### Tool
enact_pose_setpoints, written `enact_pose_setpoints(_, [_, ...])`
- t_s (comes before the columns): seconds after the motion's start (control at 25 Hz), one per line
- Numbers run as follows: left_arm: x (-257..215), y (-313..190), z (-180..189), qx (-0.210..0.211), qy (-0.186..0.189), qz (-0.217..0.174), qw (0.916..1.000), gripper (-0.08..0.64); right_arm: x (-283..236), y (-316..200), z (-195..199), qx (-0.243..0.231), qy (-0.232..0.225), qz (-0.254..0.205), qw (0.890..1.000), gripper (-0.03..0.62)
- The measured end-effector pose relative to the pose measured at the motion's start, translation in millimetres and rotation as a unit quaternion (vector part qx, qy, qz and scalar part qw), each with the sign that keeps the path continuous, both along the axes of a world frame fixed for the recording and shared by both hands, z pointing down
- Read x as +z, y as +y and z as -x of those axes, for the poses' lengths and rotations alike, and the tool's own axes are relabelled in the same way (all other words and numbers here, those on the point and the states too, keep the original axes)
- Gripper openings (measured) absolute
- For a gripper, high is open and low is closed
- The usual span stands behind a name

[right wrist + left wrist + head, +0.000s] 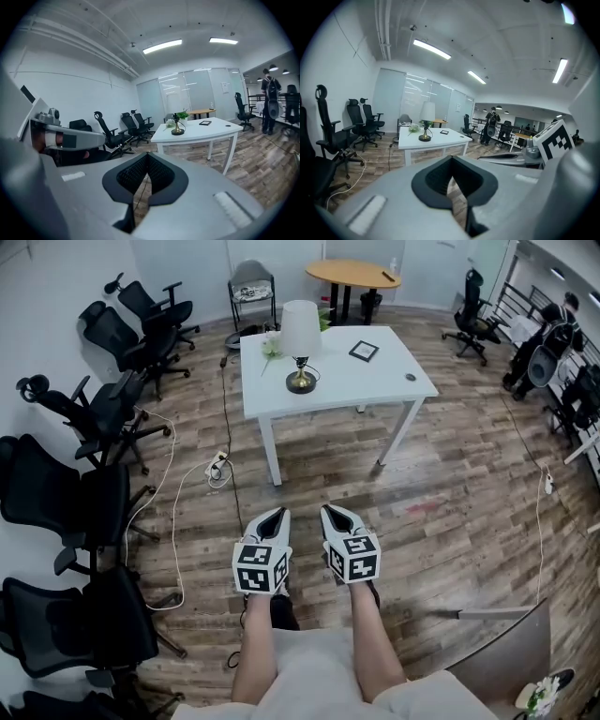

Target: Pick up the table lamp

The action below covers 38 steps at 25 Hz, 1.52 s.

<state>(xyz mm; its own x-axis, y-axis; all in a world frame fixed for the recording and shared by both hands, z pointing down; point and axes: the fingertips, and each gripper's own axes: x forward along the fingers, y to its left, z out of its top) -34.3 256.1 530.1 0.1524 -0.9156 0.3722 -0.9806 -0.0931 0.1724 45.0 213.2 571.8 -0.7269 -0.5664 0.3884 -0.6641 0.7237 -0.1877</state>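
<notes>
Table lamp (300, 345): upright on white table (375, 381), near its left side; long axis vertical, shade on top.
Left gripper (272, 515): jaws closed together, empty, well apart from lamp.
Right gripper (335, 512): jaws closed together, empty.

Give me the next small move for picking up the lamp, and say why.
Probably step forward toward the white table: the table lamp stands on it well ahead, while the left gripper and right gripper are near the body, both shut and empty.
</notes>
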Motion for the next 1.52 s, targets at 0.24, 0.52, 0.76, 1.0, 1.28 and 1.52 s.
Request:
enact_pose_setpoints(0.24, [-9.3, -43.2, 36.2, 0.018, -0.003, -0.002, 0.9998, 0.0, -3.1, -40.4, 32.5, 0.02, 0.006, 0.006, 1.0, 0.025])
enact_pose_setpoints(0.52, [-13.8, -91.3, 71.3, 0.035, 0.002, 0.001, 0.9994, 0.0, -9.6, -85.3, 58.9, 0.06, 0.01, 0.001, 0.998, 0.025])
enact_pose_setpoints(0.76, [-6.6, -128.8, 89.8, 0.066, 0.007, 0.007, 0.9978, 0.0, -3.7, -118.3, 77.5, 0.081, 0.015, 0.006, 0.997, 0.025])
enact_pose_setpoints(1.0, [-7.6, -169.9, 120.1, 0.083, 0.008, 0.003, 0.9965, 0.0, -7.4, -155.0, 91.9, 0.142, 0.0, -0.016, 0.99, 0.025])
enact_pose_setpoints(1.28, [-1.8, -194.6, 137.0, 0.085, 0.033, -0.001, 0.9958, 0.0, 1.6, -165.1, 99.2, 0.162, -0.016, -0.016, 0.986, 0.025])
enact_pose_setpoints(1.52, [4.2, -213.1, 132.0, 0.099, 0.054, -0.002, 0.9936, 0.0, 5.1, -174.0, 93.2, 0.171, -0.014, -0.01, 0.985, 0.025])
